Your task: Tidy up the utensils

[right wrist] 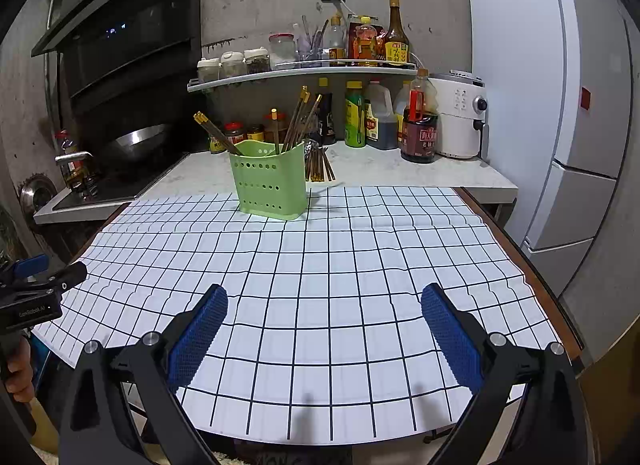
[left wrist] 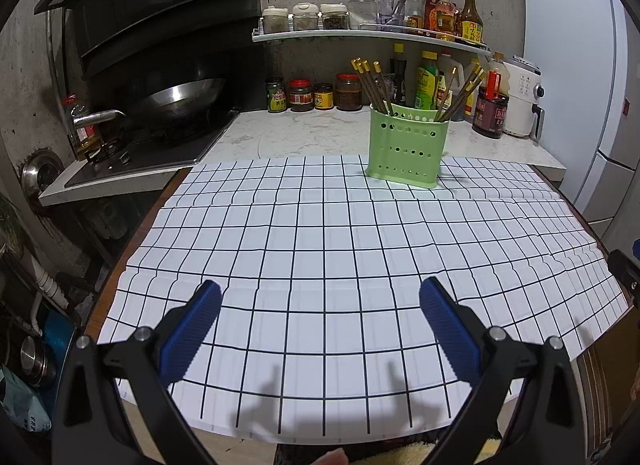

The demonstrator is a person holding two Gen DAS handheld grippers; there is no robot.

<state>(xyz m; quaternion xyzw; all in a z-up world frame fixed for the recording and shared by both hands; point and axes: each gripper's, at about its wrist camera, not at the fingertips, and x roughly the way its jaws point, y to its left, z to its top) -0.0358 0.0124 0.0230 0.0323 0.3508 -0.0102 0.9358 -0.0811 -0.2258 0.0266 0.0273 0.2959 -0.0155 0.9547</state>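
Observation:
A green perforated utensil holder (left wrist: 406, 147) (right wrist: 272, 185) stands at the far side of the checked cloth (left wrist: 340, 265) (right wrist: 312, 277), with several brown gold-tipped chopsticks (left wrist: 372, 85) (right wrist: 298, 121) upright in it. More chopsticks (right wrist: 318, 167) lie flat on the counter just behind the holder, seen in the right wrist view. My left gripper (left wrist: 320, 297) hovers open over the near part of the cloth, holding nothing. My right gripper (right wrist: 324, 301) is likewise open and empty, well short of the holder. The left gripper (right wrist: 36, 277) also shows at the left edge of the right wrist view.
A marble counter (left wrist: 312, 133) behind the table carries sauce bottles and jars (left wrist: 344, 93), a white appliance (right wrist: 460, 121) and a shelf of condiments (left wrist: 360, 35). A wok (left wrist: 180, 99) sits on the stove at left. A white fridge (right wrist: 560, 105) stands at right.

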